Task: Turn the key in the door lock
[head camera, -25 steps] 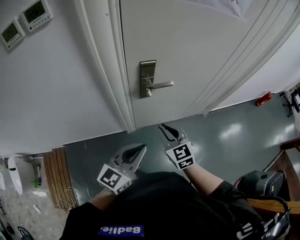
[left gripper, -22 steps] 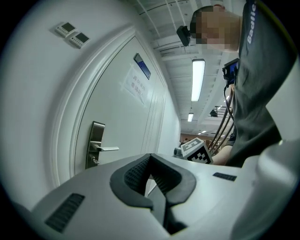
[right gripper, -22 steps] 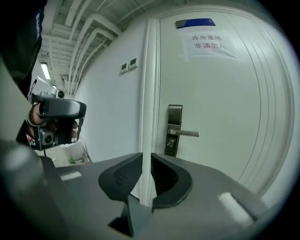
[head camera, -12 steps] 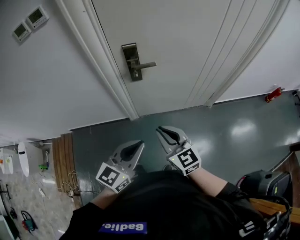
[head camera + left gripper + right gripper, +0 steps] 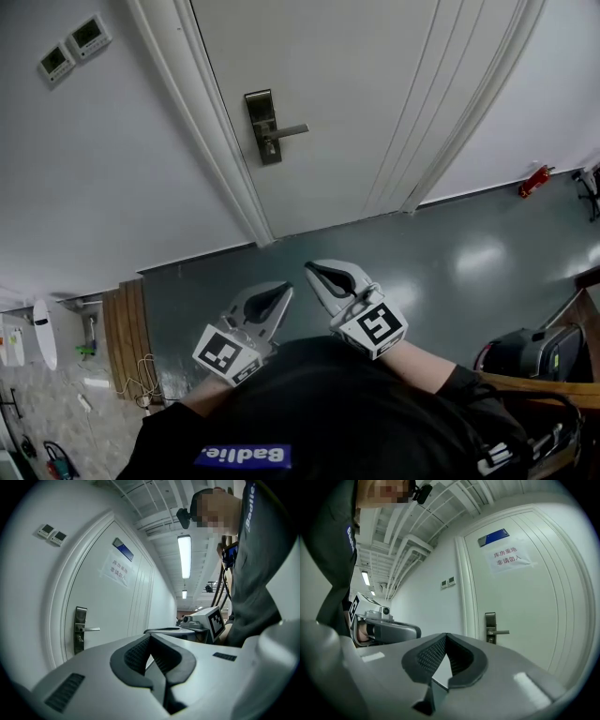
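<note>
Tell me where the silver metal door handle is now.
In the head view, the silver metal door handle sits upper centre, near the left edge of the white door, just right of the white door frame.

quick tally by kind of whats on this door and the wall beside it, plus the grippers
door: 1
lever handle: 1
door signs: 2
wall control panels: 2
grippers: 2, left gripper and right gripper, both shut on nothing; the right's jaws have just been closing
total: 8
</note>
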Motion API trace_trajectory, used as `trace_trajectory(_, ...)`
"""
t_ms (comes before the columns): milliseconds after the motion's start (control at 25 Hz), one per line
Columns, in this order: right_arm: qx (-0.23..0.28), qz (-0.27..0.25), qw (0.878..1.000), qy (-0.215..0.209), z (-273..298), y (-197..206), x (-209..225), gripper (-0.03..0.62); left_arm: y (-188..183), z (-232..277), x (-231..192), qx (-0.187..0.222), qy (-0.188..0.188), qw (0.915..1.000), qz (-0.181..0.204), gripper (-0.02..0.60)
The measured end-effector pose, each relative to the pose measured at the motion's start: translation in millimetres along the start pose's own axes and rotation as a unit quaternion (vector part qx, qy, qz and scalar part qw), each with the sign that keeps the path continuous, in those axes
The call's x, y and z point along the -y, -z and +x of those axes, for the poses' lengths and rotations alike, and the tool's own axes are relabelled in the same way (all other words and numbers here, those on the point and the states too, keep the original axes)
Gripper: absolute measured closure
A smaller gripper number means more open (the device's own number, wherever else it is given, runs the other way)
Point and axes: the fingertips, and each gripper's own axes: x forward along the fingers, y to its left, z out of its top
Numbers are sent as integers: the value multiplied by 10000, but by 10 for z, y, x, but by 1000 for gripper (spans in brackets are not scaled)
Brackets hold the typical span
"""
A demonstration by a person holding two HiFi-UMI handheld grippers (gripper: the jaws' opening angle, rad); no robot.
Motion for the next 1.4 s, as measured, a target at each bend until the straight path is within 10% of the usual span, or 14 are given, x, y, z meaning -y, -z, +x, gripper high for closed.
trace_trajectory(1400, -377, 116, 9991, -159, 240, 196, -420, 594, 53, -360, -79, -16, 141, 9999, -49, 588)
